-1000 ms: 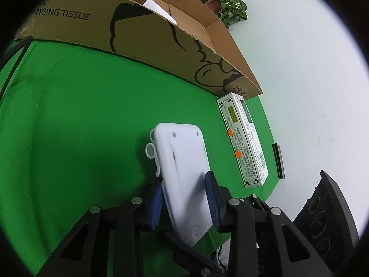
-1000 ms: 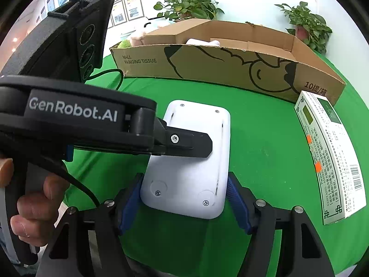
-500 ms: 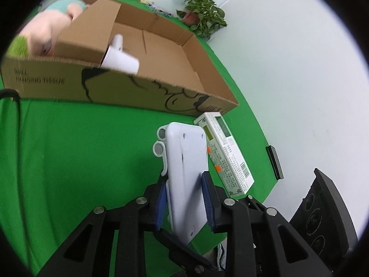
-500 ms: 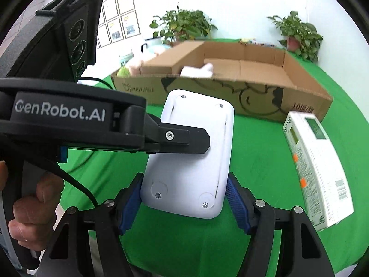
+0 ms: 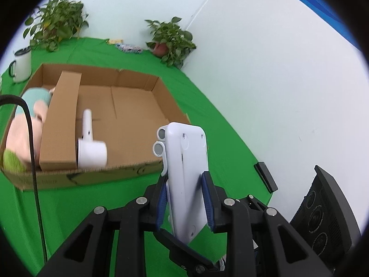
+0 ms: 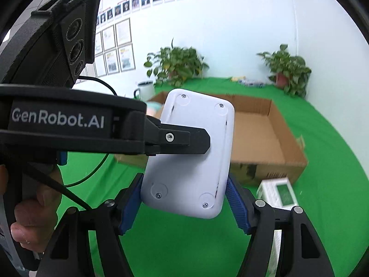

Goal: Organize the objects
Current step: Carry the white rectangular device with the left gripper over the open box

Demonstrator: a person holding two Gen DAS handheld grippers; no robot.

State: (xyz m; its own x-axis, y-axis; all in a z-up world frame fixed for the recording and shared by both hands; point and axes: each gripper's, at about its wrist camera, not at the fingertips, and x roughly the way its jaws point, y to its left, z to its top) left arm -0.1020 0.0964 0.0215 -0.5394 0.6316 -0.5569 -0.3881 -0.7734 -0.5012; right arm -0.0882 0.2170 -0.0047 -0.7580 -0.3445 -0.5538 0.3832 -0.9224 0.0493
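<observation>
My left gripper (image 5: 184,198) has its jaws clamped on the thin sides of the white device (image 5: 186,175), held in the air above the green desk (image 5: 92,198). My right gripper (image 6: 184,205) grips its two long edges, jaws pressing both. The cardboard box (image 5: 138,106) lies at eleven o'clock, a white hair dryer (image 5: 90,147) inside it.

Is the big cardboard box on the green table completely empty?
No: in the left wrist view the cardboard box holds a white hair dryer and, behind a cardboard divider, a plush toy.
</observation>
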